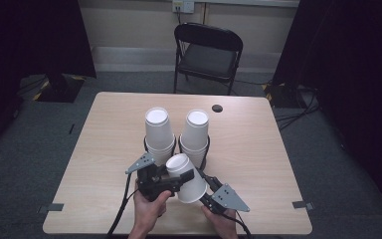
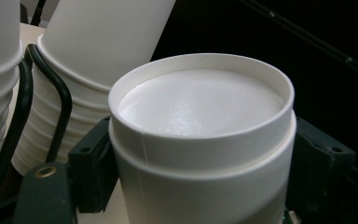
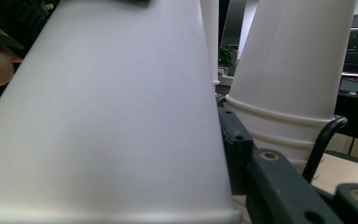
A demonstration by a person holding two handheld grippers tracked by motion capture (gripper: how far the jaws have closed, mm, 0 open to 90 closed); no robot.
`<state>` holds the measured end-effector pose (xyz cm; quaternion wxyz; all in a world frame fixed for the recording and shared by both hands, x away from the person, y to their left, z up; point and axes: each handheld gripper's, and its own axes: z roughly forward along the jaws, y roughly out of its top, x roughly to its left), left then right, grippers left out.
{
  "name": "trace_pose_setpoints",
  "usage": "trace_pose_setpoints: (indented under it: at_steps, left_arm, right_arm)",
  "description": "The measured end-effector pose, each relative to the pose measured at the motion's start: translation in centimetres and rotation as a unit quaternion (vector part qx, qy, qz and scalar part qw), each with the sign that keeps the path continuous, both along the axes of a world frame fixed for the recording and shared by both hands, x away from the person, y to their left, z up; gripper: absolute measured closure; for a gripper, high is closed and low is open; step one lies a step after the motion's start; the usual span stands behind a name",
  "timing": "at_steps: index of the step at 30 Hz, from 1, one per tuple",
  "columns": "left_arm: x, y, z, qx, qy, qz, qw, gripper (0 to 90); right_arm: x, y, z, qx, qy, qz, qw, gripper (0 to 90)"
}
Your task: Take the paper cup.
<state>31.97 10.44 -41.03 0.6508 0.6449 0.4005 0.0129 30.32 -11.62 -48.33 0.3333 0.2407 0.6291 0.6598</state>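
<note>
Nearest, at the bottom centre of the high view: my two hands, left hand and right hand, each gripping a set of tongs.

Left tongs: I see their jaws clamped on either side of a single white paper cup, near its base end. In the left gripper view that cup sits base up between the jaws.

Right tongs: low centre-right, against the cup's wide rim end; the cup's wall presses on one jaw there, but I cannot tell their spread.

The cup is tilted, lifted above the surface.

Beyond, mid-frame: two stacks of inverted white cups, left stack and right stack, each in a black wire holder.

Farther: a dark round spot on the surface.

Farthest, top centre: a black folding chair.
</note>
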Motion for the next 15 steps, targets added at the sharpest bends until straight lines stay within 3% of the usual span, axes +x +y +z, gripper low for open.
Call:
trace_pose_setpoints:
  at_steps: [3, 6, 15]
  left_arm:
    - [0.13, 0.16, 0.06, 0.001, -0.002, -0.005, 1.0, 20.1]
    - [0.12, 0.36, 0.04, 0.015, -0.006, 0.006, 0.9999, 17.2]
    - [0.26, 0.98, -0.74, 0.004, -0.003, -0.005, 1.0, 14.6]
  right_arm:
    - [-0.07, -0.18, 0.02, 0.0, -0.006, 0.003, 1.0, 76.1]
    - [-0.04, -0.35, 0.03, 0.005, 0.0, 0.002, 1.0, 77.2]
    - [-0.1, -0.52, 0.01, 0.001, 0.004, 0.012, 0.9999, 80.2]
